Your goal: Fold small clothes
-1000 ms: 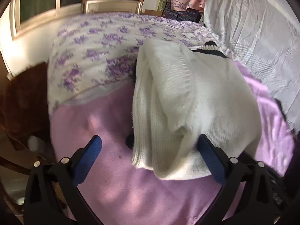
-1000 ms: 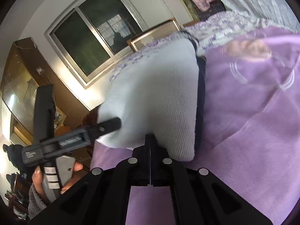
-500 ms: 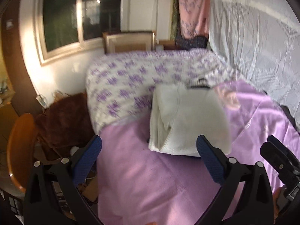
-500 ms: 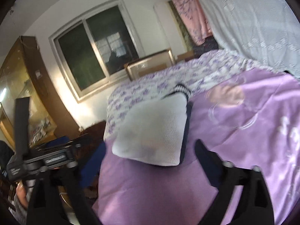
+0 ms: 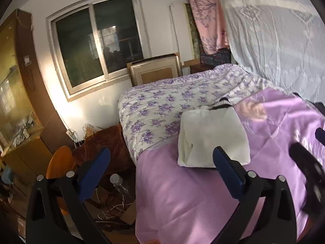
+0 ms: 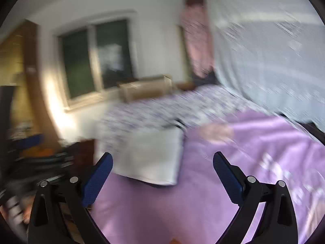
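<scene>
Ahead of both grippers, the folded white sweater [image 5: 213, 140] is being left untouched; left gripper [image 5: 162, 162] and right gripper [image 6: 162, 167] are being held spread, empty, angled downward.

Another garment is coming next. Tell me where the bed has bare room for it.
Free: the purple sheet between the folded white sweater and the near edge, and the stretch right of the sweater toward the pale curtain. The floral quilt behind is bare too. Crowded: the floor left of the bed, with cables and a bottle.
</scene>
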Available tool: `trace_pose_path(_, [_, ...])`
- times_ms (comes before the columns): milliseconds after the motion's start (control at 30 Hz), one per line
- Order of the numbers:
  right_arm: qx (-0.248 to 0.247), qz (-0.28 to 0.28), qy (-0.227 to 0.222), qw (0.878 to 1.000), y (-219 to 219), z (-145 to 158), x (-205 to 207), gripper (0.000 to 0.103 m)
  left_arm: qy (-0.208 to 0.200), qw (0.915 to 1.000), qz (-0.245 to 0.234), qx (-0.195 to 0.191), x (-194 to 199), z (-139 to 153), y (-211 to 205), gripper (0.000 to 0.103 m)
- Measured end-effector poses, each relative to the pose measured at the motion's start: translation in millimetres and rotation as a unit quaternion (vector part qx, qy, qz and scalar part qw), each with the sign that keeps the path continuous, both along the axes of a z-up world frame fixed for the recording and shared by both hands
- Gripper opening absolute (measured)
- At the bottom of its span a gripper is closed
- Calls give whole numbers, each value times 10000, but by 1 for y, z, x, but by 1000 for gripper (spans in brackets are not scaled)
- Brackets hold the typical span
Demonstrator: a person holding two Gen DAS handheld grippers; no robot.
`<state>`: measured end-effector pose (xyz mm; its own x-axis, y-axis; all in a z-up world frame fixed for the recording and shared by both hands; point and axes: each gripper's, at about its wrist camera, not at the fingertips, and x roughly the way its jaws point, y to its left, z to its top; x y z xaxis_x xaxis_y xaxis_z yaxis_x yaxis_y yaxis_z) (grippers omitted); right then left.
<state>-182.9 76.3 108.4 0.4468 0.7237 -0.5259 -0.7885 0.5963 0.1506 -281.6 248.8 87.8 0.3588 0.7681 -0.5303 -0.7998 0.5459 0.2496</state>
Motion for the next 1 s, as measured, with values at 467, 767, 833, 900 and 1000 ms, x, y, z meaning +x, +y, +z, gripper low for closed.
trace_pose_path(467, [108,-43,336,9994,9,8,-9,100,374,9963,418,652,-5,11,-11,99])
trace_pose_path(767, [-33,10,-266,9996,-36,37,-13,100,-140,9955,294,888,-11,39,-53,99])
trace_pose_path(833, [115,73,-278,9995,-46,43,-18,100,-255,9953,285,894,-15,46,-55,99])
trace_pose_path(900, [370,261,-288,9986,-56,51,-24,100,-340,9952,236,890,-19,50,-59,99])
trace_pose_path(1000, [540,484,-413,9965,-64,58,-38,100,-371,9947,201,940,-21,53,-64,99])
